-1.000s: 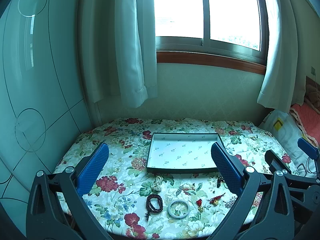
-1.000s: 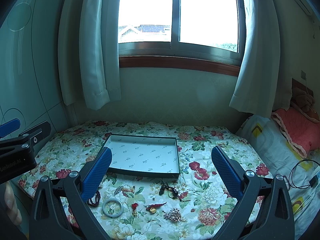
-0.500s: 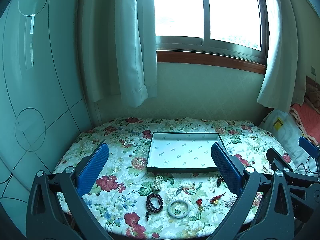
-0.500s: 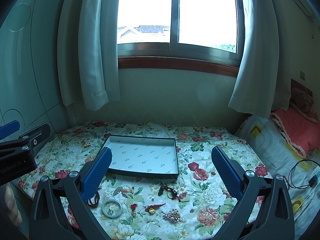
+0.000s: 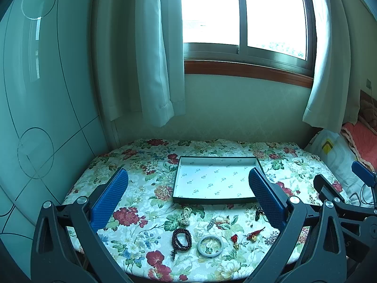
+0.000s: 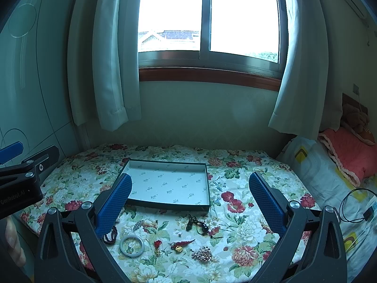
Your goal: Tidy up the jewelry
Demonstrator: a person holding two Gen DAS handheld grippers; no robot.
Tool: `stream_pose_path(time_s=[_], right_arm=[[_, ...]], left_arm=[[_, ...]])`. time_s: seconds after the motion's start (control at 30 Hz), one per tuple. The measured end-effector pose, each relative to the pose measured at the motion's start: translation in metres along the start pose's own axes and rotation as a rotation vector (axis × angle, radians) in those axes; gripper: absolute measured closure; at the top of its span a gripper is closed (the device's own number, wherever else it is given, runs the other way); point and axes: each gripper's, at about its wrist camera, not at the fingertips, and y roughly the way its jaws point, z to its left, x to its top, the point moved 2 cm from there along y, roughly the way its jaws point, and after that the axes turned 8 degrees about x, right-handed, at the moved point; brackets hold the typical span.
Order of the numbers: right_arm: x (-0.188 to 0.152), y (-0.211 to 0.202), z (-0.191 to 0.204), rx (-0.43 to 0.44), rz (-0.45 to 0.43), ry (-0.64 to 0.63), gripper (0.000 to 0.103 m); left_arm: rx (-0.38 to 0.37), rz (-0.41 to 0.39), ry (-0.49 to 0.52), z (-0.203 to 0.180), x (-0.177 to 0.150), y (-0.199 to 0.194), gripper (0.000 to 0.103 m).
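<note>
A shallow dark-rimmed tray (image 5: pixel 215 201) (image 6: pixel 165 206) with a white patterned lining lies empty on the floral tablecloth. In front of it are scattered jewelry pieces: a dark bead bracelet (image 5: pixel 181 238) (image 6: pixel 110 234), a pale jade bangle (image 5: pixel 210 245) (image 6: pixel 131 245), a pearl strand (image 5: pixel 185 215), a red pendant (image 5: pixel 255 233) (image 6: pixel 182 244), a sparkly brooch (image 6: pixel 204 255) and a dark corded necklace (image 6: pixel 200 225). My left gripper (image 5: pixel 188 193) and my right gripper (image 6: pixel 189 197) both hover open above the table, holding nothing.
A window with pale curtains (image 5: pixel 155 70) backs the table. A cabinet wall (image 5: pixel 35 118) stands at the left. A bed with a pillow (image 6: pixel 313 165) and pink blanket (image 6: pixel 348 153) lies at the right, with a cable (image 6: pixel 353 207) on it.
Both grippers have barely shifted; the view has drifted slightly. Nothing on the table has moved.
</note>
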Motion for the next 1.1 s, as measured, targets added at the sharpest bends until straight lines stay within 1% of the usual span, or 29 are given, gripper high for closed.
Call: stream_pose_path(time_s=[0.23, 0.33, 0.43, 0.67, 0.77, 0.87, 1.0, 1.1], right_arm=[[-0.003, 0.001, 0.0, 0.0, 0.003, 0.002, 0.004], [-0.002, 0.0, -0.003, -0.001, 0.013, 0.004, 0.004], [-0.009, 0.008, -0.004, 0.0, 0.029, 0.009, 0.004], [-0.029, 0.038, -0.017, -0.008, 0.098, 0.034, 0.004], [-0.041, 0.051, -0.025, -0.016, 0.124, 0.042, 0.004], [-0.06, 0.072, -0.04, -0.029, 0.168, 0.065, 0.004], [-0.096, 0.108, -0.063, -0.029, 0.278, 0.124, 0.004], [-0.126, 0.13, -0.072, -0.008, 0.362, 0.146, 0.004]], left_arm=[[-0.002, 0.01, 0.001, -0.002, -0.005, 0.001, 0.002], [-0.004, 0.028, 0.0, -0.002, -0.007, 0.008, 0.002], [0.002, 0.062, -0.003, -0.001, -0.012, 0.019, 0.002], [0.003, 0.15, -0.003, 0.0, -0.028, 0.057, 0.002], [0.0, 0.206, 0.012, -0.003, -0.04, 0.08, 0.002], [-0.007, 0.288, 0.013, -0.003, -0.058, 0.111, 0.002], [-0.001, 0.39, 0.016, -0.002, -0.09, 0.153, 0.002], [0.013, 0.456, 0.013, 0.003, -0.115, 0.178, 0.002]])
